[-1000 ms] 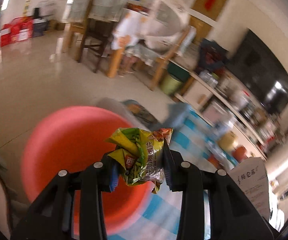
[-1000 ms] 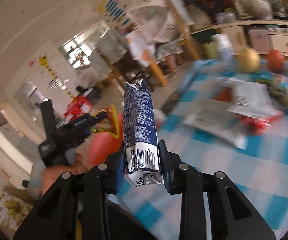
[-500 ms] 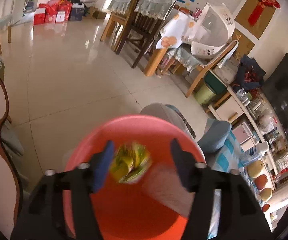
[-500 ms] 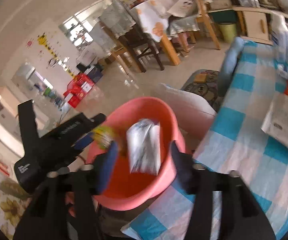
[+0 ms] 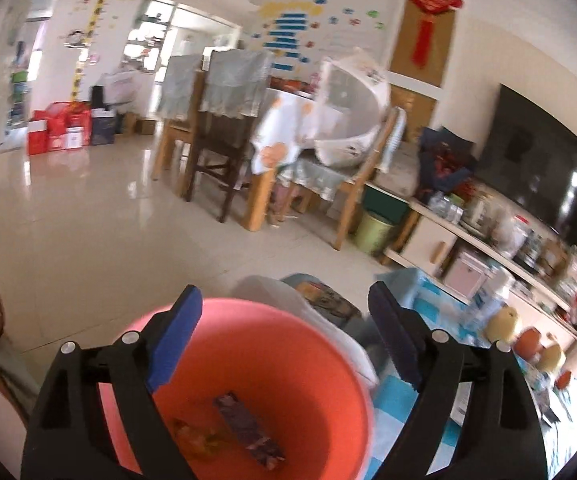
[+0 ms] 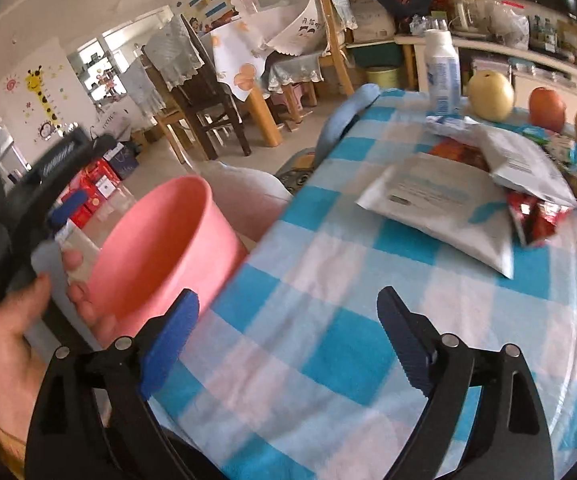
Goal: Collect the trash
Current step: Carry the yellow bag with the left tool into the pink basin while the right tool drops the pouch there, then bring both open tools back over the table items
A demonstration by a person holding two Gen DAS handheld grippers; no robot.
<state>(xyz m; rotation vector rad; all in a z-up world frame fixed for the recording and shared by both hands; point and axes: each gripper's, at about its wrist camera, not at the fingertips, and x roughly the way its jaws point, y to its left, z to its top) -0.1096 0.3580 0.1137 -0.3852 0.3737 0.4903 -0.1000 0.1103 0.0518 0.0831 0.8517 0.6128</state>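
Note:
A pink bin point(image 5: 308, 364) stands beside the table's left edge; it also shows in the right wrist view point(image 6: 156, 248). Inside it lie a dark blue carton point(image 5: 248, 426) and a yellow-green snack wrapper point(image 5: 196, 438). My left gripper point(image 5: 284, 332) is open and empty above the bin's mouth; it shows held in a hand in the right wrist view point(image 6: 40, 200). My right gripper point(image 6: 288, 332) is open and empty over the blue-checked tablecloth point(image 6: 328, 280). More trash lies on the table: a white pouch point(image 6: 440, 208), a red wrapper point(image 6: 536, 216) and another white bag point(image 6: 524, 164).
A white bottle point(image 6: 442, 76), two pears point(image 6: 490, 96) and a red apple point(image 6: 546, 108) stand at the table's far edge. A blue cushion point(image 6: 344, 124) and a grey stool point(image 5: 328, 308) sit by the table. Dining chairs point(image 5: 224, 136) stand beyond.
Both grippers opened and dropped their loads into the pink bin: the snack wrapper from the left, the blue carton from the right. The right gripper then swung back over the table.

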